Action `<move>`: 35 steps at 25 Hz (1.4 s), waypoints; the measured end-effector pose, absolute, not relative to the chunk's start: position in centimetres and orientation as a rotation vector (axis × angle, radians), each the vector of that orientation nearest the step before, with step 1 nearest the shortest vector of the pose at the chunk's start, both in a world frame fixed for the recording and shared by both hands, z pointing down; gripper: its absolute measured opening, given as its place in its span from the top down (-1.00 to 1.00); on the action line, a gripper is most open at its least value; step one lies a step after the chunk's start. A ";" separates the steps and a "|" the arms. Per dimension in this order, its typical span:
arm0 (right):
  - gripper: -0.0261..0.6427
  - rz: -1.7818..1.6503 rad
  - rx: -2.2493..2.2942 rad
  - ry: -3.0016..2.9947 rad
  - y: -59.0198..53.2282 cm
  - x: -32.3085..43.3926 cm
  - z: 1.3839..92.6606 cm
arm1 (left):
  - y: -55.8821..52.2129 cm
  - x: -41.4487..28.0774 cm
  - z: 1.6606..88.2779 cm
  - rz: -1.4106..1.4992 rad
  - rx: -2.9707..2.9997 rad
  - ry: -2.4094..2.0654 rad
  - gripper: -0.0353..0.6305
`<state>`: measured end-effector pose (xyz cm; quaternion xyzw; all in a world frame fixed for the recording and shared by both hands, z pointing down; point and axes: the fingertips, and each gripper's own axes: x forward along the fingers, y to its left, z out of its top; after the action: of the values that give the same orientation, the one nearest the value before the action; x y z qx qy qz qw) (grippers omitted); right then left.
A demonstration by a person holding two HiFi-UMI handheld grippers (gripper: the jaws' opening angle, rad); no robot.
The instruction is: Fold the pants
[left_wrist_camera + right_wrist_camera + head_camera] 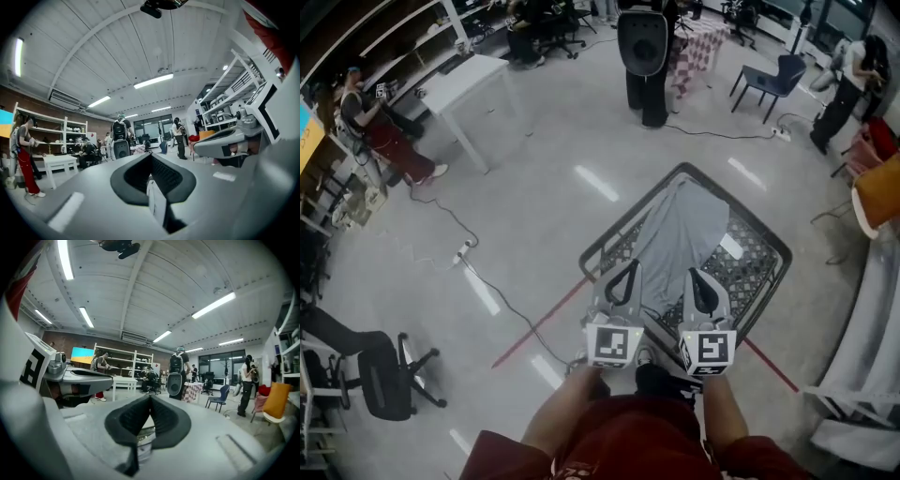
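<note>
- The grey pants [680, 230] lie spread lengthwise on a dark, mesh-patterned counter [757, 267], the far end reaching the counter's far corner and the near end by the person.
- The cloth looks smooth and flat, narrower at the far end and wider toward the near edge.
- The left gripper [628, 267] and right gripper [696, 275] sit side by side at the near end of the pants, just apart, both pointing away from the person.
- In the left gripper view the jaws [151, 159] are clenched together, with grey cloth all around them; they appear to pinch the pants' near edge.
- In the right gripper view the jaws [150, 404] are likewise clenched on that edge.
- Both forearms [567, 408] reach forward, roughly parallel, holding the grippers level.
</note>
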<state>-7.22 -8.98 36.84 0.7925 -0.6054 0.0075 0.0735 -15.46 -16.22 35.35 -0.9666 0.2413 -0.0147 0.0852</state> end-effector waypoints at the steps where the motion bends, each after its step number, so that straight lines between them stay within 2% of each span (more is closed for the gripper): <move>1: 0.91 0.024 2.415 -1.776 -9.2 -7.3 36.6 | -16.5 -15.4 35.1 -0.033 -2.895 0.670 0.88; 13: 0.91 0.052 2.726 -1.357 -6.9 -12.6 35.9 | -16.9 -18.5 35.6 -0.006 -2.942 0.192 0.88; 21: 0.92 0.083 2.803 -1.195 -3.7 -14.9 37.3 | -16.3 -21.1 36.7 0.010 -2.944 0.055 0.88; 31: 0.91 0.245 2.671 -1.260 -5.1 -13.6 44.1 | -16.8 -19.5 43.5 -0.211 -2.849 -0.109 0.87; 35: 0.91 0.340 2.482 -1.318 -6.9 -13.4 48.0 | -17.5 -18.9 47.2 -0.359 -2.797 -0.209 0.77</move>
<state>-13.40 -6.91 48.03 0.8661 -0.4602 0.1186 0.1549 -18.88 -17.50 47.16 -0.9770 -0.0732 -0.1254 0.1564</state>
